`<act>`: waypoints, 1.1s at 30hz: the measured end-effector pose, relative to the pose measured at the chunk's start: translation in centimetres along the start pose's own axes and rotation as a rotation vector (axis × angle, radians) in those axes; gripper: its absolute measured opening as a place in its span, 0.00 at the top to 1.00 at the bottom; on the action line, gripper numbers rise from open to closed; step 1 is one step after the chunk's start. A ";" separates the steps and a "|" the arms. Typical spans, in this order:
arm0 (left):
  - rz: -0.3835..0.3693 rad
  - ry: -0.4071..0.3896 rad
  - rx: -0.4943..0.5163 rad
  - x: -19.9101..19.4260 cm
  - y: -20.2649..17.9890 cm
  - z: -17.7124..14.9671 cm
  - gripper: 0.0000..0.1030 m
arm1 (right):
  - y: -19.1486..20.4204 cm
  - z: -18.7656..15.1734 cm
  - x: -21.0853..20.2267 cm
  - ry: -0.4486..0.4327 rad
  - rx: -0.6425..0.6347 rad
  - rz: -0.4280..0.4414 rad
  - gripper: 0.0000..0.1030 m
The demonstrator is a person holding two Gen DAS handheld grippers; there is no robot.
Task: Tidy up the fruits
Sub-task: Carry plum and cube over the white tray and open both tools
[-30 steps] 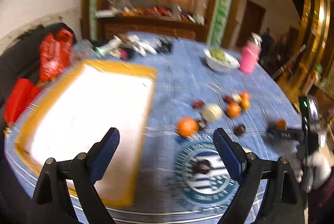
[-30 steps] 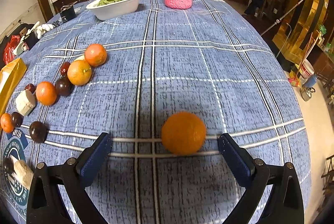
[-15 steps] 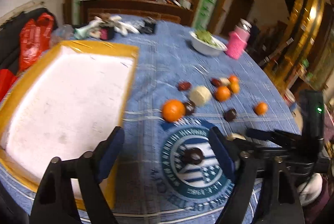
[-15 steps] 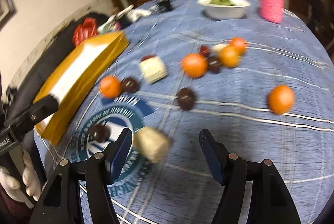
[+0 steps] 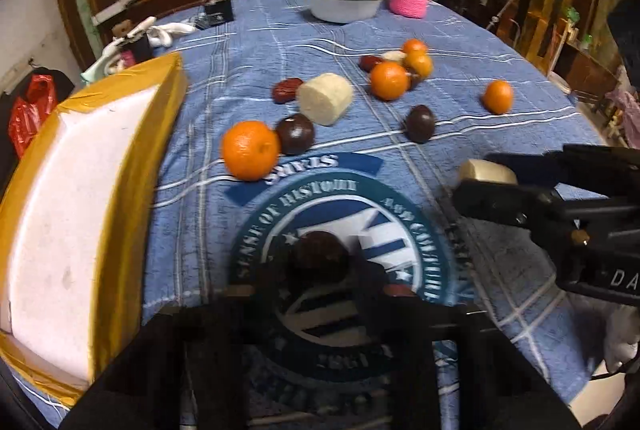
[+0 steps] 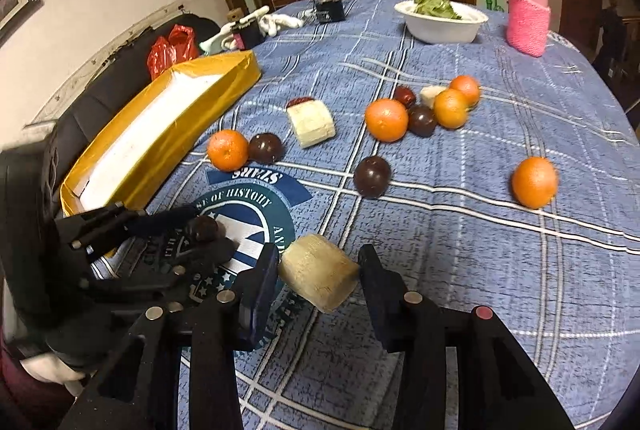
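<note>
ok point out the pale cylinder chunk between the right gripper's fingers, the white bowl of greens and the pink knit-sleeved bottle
pale cylinder chunk (image 6: 319, 272), right wrist view, its curved side
white bowl of greens (image 6: 444, 29), right wrist view, outer wall
pink knit-sleeved bottle (image 6: 526, 23), right wrist view, knit sleeve

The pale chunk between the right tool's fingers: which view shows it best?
The right wrist view: the pale chunk sits whole and close between the closing right tool. The left wrist view shows only its end, mostly hidden behind that tool's fingers.
</note>
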State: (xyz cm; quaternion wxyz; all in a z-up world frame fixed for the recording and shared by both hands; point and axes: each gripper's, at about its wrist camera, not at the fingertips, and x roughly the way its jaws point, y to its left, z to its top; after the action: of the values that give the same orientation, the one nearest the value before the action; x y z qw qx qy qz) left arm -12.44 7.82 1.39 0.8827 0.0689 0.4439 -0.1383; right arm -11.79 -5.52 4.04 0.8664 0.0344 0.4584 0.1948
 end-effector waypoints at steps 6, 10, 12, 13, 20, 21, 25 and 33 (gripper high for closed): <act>-0.058 -0.125 -0.179 -4.5 5.0 0.8 0.75 | 2.4 1.2 -1.9 -0.026 -0.025 0.035 0.56; 0.020 -0.195 -0.324 -7.5 11.3 0.5 0.75 | 5.8 3.3 -2.4 -0.031 -0.060 0.128 0.56; 0.082 -0.208 -0.384 -8.4 14.2 -0.1 0.75 | 8.0 4.5 -1.8 -0.025 -0.075 0.186 0.56; 0.116 -0.208 -0.415 -8.6 15.7 -0.6 0.75 | 9.2 5.0 -1.4 -0.021 -0.083 0.211 0.56; 0.236 -0.179 -0.577 -8.5 23.5 -3.8 0.75 | 18.6 6.7 4.2 0.037 -0.205 0.264 0.56; 0.235 -0.170 -0.593 -8.4 24.2 -4.1 0.75 | 19.3 6.8 5.0 0.045 -0.217 0.259 0.56; 0.210 -0.160 -0.642 -8.2 26.1 -5.1 0.62 | 22.5 6.6 8.7 0.106 -0.256 0.257 0.55; 0.218 -0.223 -0.697 -10.4 26.9 -5.8 0.34 | 23.3 6.1 9.6 0.100 -0.252 0.266 0.37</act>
State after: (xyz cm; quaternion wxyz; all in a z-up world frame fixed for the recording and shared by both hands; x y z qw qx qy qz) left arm -14.57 36.80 6.22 0.9055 -0.2041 0.3558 0.1093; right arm -9.13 20.19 5.61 0.8066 -0.0238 0.4645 0.3648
